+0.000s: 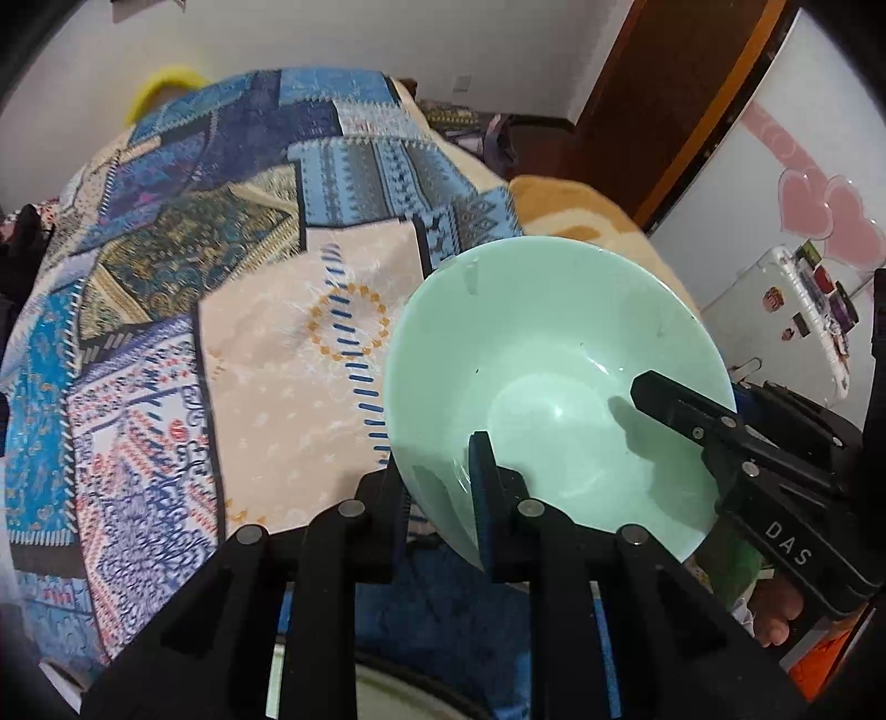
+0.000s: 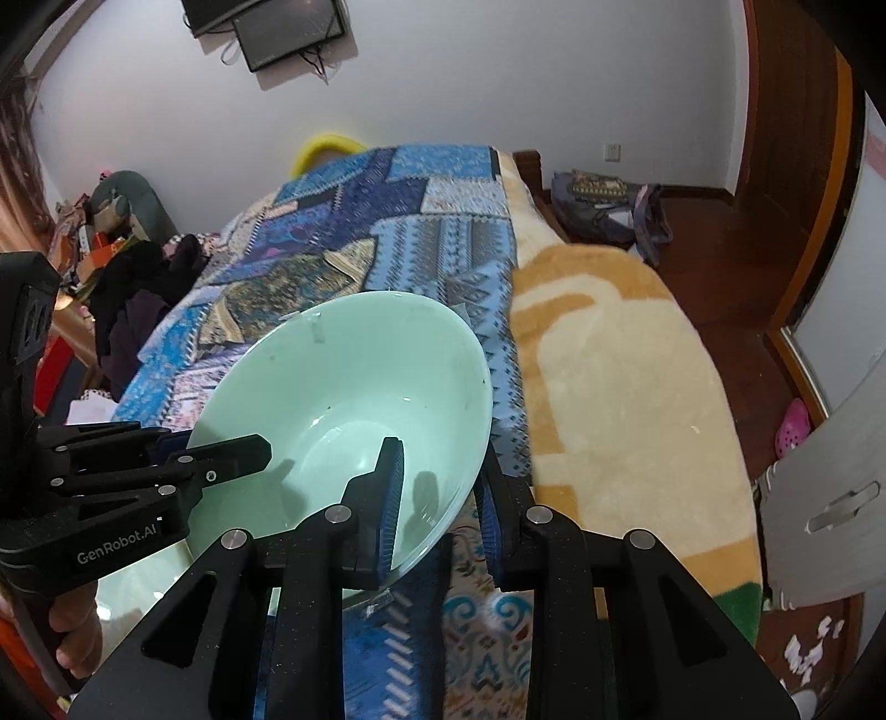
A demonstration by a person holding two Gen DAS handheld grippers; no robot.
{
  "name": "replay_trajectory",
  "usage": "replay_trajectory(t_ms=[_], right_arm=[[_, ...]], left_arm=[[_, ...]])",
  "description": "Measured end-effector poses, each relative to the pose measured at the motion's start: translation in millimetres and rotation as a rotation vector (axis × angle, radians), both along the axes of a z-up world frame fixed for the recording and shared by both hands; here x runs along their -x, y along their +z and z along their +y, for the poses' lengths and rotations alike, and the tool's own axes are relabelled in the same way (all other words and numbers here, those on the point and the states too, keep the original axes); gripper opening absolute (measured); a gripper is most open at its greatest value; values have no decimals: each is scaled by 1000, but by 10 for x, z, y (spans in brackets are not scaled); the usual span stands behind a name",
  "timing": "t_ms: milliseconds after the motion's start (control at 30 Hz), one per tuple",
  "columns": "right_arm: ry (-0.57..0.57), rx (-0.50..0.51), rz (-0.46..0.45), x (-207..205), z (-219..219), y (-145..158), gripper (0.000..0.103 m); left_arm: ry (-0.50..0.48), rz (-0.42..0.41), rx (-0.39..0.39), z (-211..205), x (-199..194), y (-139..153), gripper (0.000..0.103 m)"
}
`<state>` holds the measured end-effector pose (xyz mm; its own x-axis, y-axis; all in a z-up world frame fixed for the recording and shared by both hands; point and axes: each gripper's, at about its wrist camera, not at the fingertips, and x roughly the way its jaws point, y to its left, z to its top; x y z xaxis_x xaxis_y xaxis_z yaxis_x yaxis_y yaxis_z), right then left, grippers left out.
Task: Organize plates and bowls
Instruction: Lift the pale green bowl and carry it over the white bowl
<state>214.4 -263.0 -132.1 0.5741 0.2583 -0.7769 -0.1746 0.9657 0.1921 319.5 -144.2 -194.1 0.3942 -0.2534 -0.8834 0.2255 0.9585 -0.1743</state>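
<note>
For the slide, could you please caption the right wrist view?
Both tools, right and left, clamp the mint-green bowl by its rim above the patchwork bedspread.

A home bedroom: a bed (image 2: 609,399) under a patchwork blanket (image 2: 387,238), wall-mounted screen (image 2: 288,33) above.

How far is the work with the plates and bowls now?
Done: nothing in these views shows a finished stack.

In hand: the left gripper and the right gripper are both shut on the rim of one green bowl, on opposite sides, tilted above the patterned cloth.

Left: setting this bowl in its place. A pale rim shows below it; what it is I cannot tell.
</note>
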Motion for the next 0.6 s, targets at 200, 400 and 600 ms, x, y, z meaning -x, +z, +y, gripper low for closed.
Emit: replay_trajectory(t_ms=[200, 400, 600], right_arm=[[19, -3, -43, 167, 140, 202, 23], [52, -3, -75, 319, 375, 349, 23], [90, -16, -83, 422, 661, 394, 23]], left_arm=[[17, -56, 6, 121, 218, 285, 19], [42, -96, 18, 314, 489, 528, 19], [76, -127, 25, 569, 765, 697, 19]])
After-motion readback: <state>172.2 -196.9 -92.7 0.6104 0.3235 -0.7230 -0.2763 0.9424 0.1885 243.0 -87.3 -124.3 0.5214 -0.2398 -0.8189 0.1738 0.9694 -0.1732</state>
